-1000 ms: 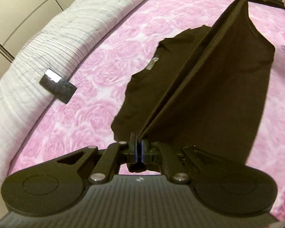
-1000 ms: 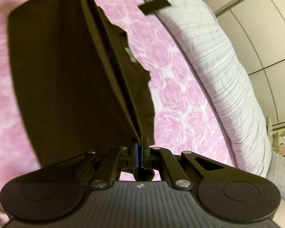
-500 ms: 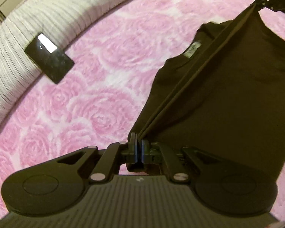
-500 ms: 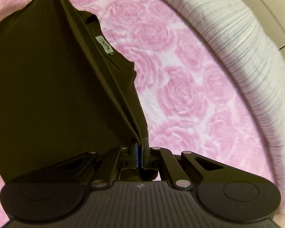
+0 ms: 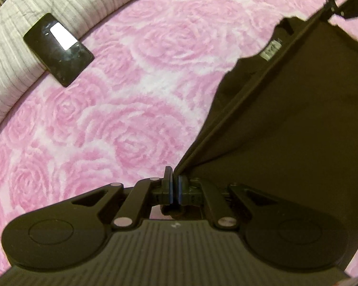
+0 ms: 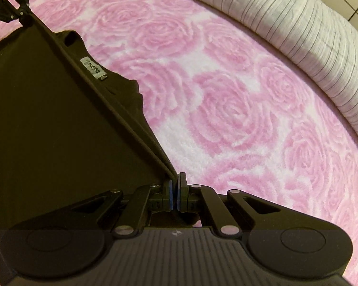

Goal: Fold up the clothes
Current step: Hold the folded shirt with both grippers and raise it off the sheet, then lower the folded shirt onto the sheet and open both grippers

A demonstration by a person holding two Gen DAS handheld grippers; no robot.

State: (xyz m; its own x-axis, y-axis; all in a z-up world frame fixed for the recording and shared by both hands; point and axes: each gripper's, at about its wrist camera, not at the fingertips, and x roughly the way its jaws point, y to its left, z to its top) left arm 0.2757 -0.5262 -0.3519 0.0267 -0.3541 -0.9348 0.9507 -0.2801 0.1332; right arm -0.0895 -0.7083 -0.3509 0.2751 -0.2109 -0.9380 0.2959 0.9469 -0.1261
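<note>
Left tool (image 5: 175, 188) pressed together on one end of a taut double edge of the black T-shirt (image 5: 298, 124); blue pads nearly meeting, fabric pinched between them. Right tool (image 6: 175, 190) likewise pressed together on the opposite end of that same edge; cloth gripped at the pad tips.

Black T-shirt (image 6: 47, 119) stretched as a straight fold line between the two tools, lifted along that line; remainder hanging and spreading down onto the bed. Neck label (image 5: 271, 50) visible just beside the taut edge in the left wrist view; same label (image 6: 93, 72) legible as pale with dark print in the right wrist view, text too small to read with certainty. Collar portion lying on the bed at the far side of the fold line.

Pink rose-pattern blanket (image 5: 131, 124) covering the bed beneath the garment; same blanket (image 6: 238, 119) filling the right of the right wrist view. Grey striped bolster pillow (image 5: 35, 12) along the far left edge of the bed; seen again (image 6: 298, 28) at far right in the right wrist view. Black smartphone (image 5: 58, 48) resting tilted against the pillow, partly on the blanket, well apart from the garment; bright reflection on its screen.

Opposite tool visible at far top corner in each view, gripping the fabric edge.
</note>
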